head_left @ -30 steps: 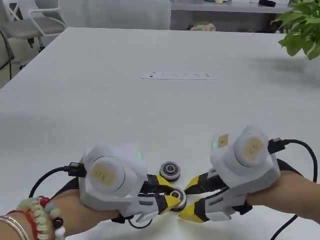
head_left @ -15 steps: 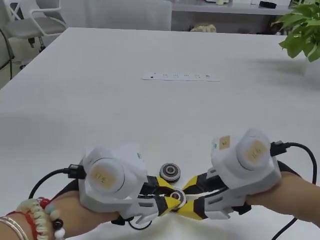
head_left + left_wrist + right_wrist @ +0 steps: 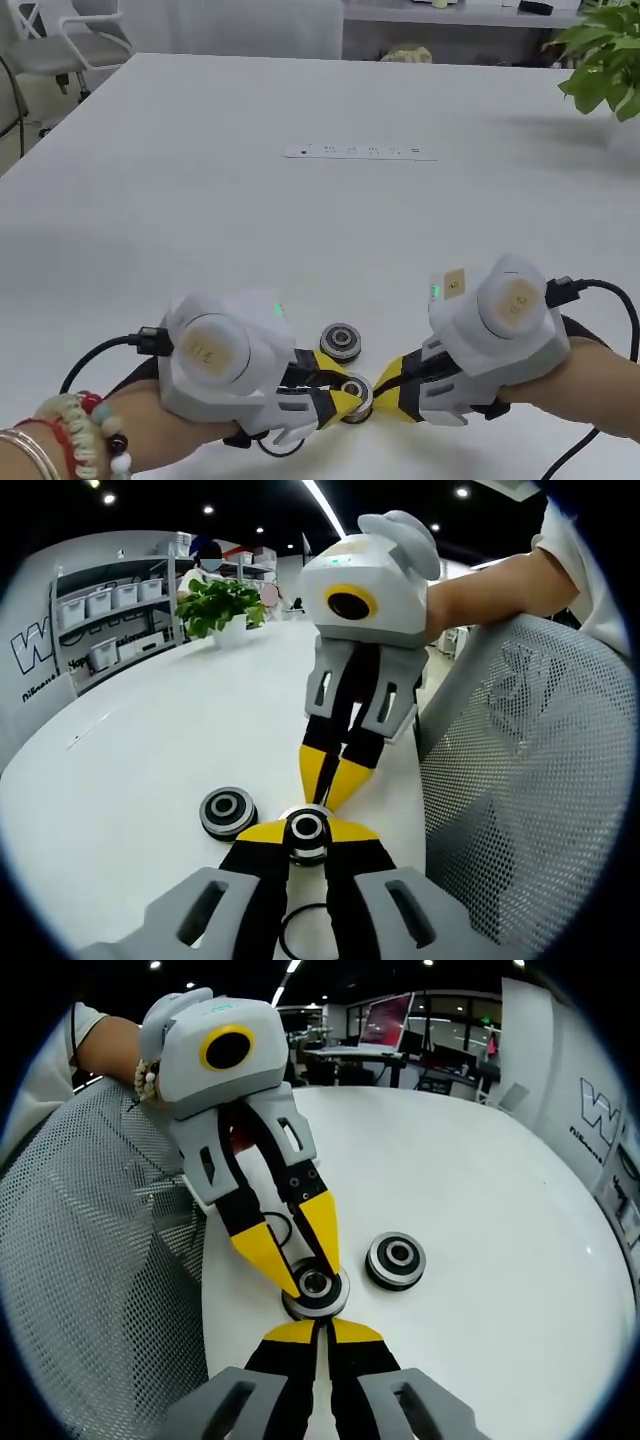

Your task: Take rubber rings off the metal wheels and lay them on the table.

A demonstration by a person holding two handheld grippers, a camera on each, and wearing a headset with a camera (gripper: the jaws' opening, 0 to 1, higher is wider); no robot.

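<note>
Left gripper view, nearest: a loose ring lies on the surface beneath the left claw. That claw is clamped across a wheel, one yellow tip on each side. The right claw faces it, jaws drawn almost together, tips touching the wheel's rim; whether they pinch rubber cannot be told. A second wheel rests flat just beyond, apart from both claws. Farther off lies a power strip.
</note>
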